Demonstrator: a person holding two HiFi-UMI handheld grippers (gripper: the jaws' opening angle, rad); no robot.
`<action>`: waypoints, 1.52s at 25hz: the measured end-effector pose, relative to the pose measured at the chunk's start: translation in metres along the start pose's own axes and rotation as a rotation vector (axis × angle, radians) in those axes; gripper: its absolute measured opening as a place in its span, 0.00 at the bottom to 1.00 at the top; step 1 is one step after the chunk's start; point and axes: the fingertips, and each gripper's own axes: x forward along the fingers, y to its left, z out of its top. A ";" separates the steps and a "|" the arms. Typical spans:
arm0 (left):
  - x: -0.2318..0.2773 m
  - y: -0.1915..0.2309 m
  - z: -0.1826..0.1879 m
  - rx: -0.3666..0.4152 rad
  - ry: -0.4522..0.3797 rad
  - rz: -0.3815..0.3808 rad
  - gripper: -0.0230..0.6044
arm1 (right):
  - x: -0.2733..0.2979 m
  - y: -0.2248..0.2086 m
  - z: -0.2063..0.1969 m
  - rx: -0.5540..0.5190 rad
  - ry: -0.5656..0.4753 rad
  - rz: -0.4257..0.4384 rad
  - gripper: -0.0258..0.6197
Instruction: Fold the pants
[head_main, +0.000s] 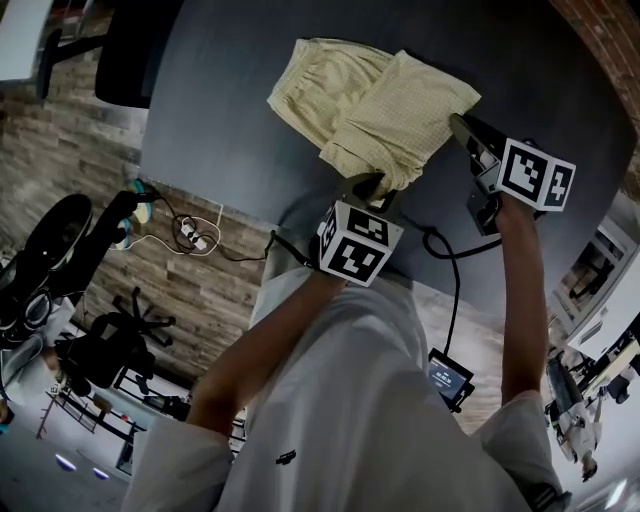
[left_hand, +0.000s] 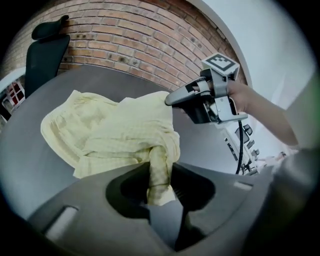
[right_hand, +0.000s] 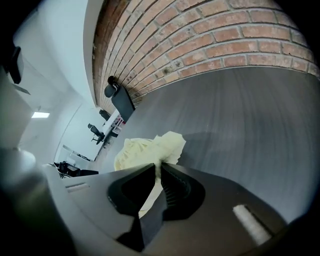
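Pants (head_main: 380, 108) lie ahead of left tongs (head_main: 374, 186) and right tongs (head_main: 459, 123), both clamping fabric.

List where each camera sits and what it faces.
Head view: on the person's head, looking steeply down at yellow pants on a dark table; both arms, left gripper, right gripper show.
Left gripper view: on that gripper, facing pants and brick wall; right gripper and hand show.
Right gripper view: on that gripper, facing pants, table, wall; only its jaws show.
All share the pants.

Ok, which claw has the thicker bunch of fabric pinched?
The left claw: a rolled wad of the yellow pants fills its jaws, while the right claw pinches only a thin edge.
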 end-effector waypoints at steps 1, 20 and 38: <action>-0.002 0.001 0.002 -0.005 -0.004 -0.009 0.24 | 0.000 0.003 0.002 -0.005 -0.003 -0.002 0.11; -0.076 0.068 0.042 -0.053 -0.135 0.005 0.24 | 0.038 0.088 0.061 -0.104 -0.081 0.007 0.11; -0.088 0.175 0.046 -0.100 -0.126 0.143 0.28 | 0.131 0.133 0.093 -0.092 -0.086 0.021 0.12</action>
